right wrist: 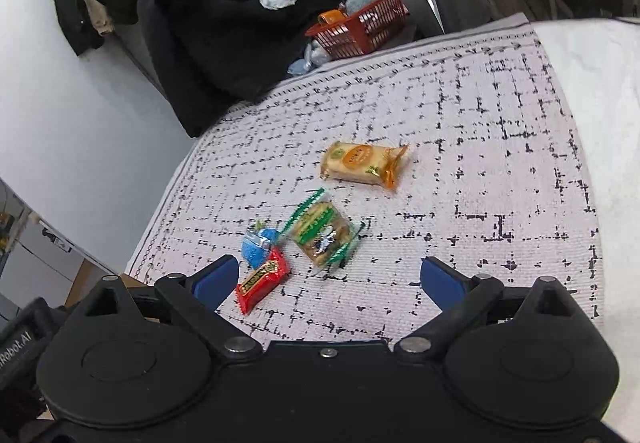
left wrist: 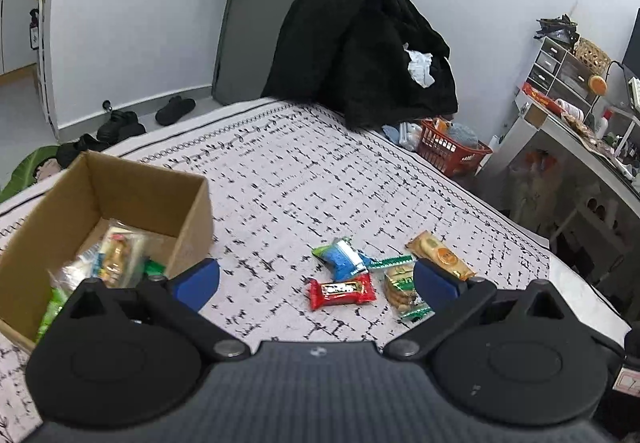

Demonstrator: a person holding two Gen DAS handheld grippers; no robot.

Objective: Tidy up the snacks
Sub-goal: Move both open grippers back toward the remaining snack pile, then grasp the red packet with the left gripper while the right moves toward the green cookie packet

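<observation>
Left wrist view: open brown cardboard box (left wrist: 132, 199) at nine o'clock holds crinkly plastic snack packets (left wrist: 116, 255); left gripper (left wrist: 316, 279) and right gripper (right wrist: 328, 279) both gape, empty.

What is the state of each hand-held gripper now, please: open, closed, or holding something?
Left hand-held gripper: open, holding nothing, above the snacks on the bed.
Right hand-held gripper: open, holding nothing.

Glossy plastic snack wrappers (right wrist: 320, 231), matt cardboard box (left wrist: 120, 199), rough woven cloth bedcover (right wrist: 460, 147), matt black plastic fingers (left wrist: 436, 277).
</observation>
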